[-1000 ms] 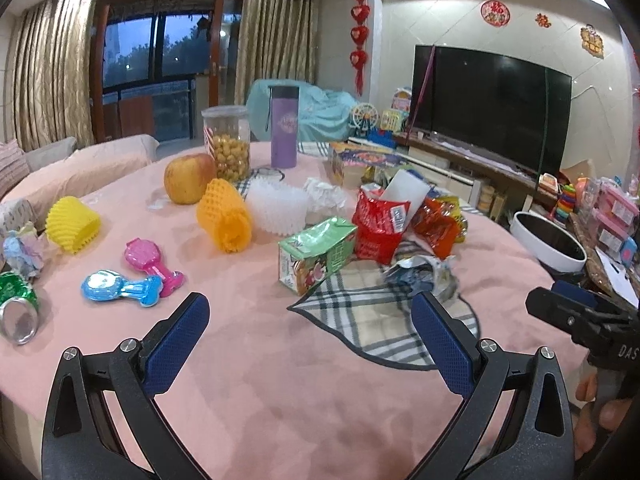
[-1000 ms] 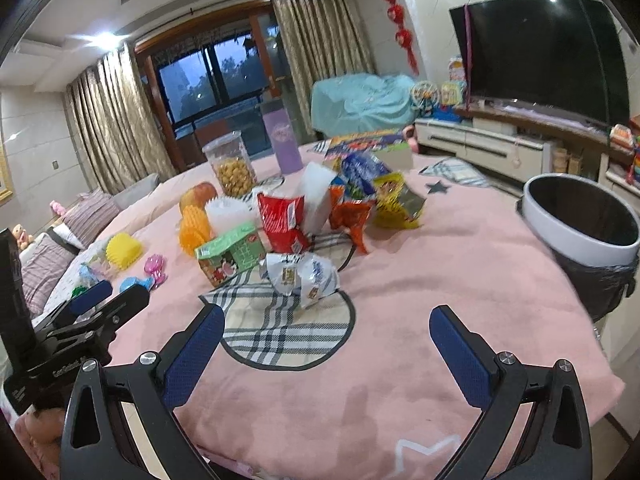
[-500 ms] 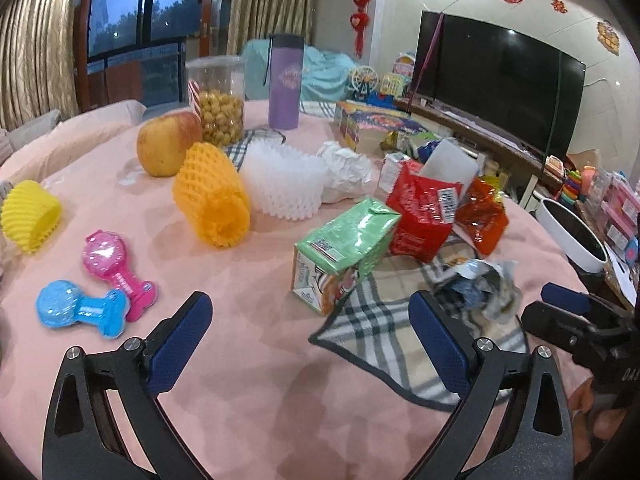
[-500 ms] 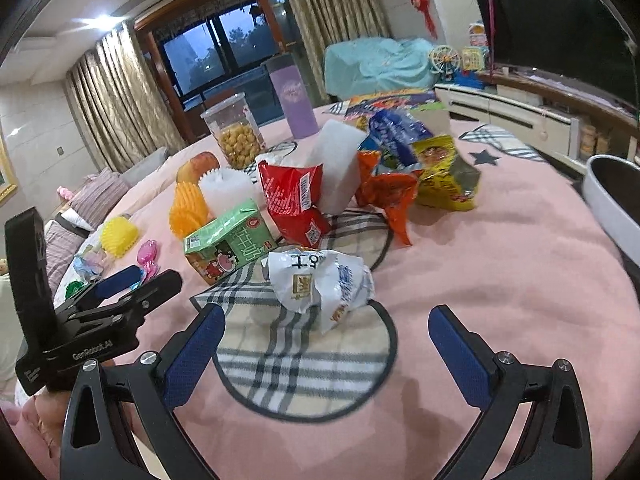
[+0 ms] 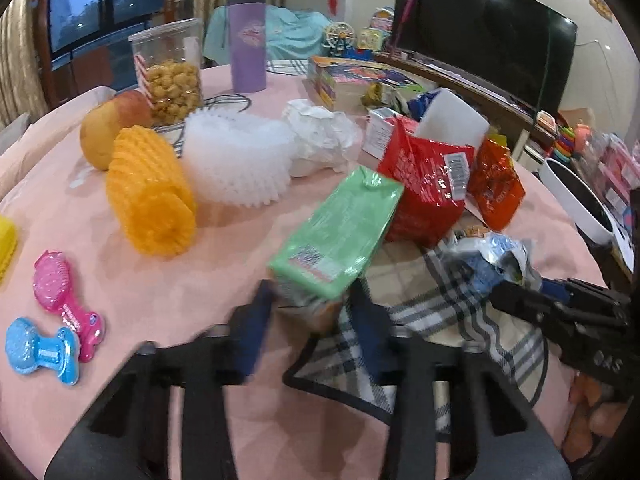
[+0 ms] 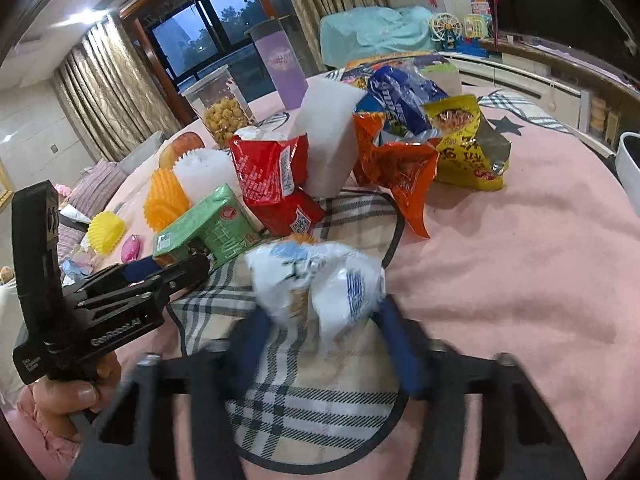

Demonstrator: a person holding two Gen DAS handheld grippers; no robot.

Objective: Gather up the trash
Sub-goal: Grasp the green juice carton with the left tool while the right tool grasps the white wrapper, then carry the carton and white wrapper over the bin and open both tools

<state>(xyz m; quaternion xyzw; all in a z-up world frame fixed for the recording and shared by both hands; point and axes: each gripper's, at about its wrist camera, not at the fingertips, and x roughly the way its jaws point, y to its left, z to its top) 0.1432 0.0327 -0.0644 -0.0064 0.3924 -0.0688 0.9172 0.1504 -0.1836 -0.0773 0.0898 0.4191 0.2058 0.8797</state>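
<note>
The room was lit softly from above; a ceiling light (image 6: 86, 14) glared white, while the windows (image 6: 208, 34) showed dusk blue. Shadows on the pink tablecloth (image 6: 520, 264) were faint and diffuse. Both gripper fingers (image 5: 256, 320) were smeared by motion blur. Fisheye distortion bent the edges, with dark vignetting at the corners.

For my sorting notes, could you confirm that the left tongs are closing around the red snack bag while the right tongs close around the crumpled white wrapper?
One detail is wrong. The left tongs are closing around the near end of the green carton, not the red snack bag, which sits behind it, as the left wrist view shows. The right tongs are indeed closing around the crumpled white wrapper.
</note>
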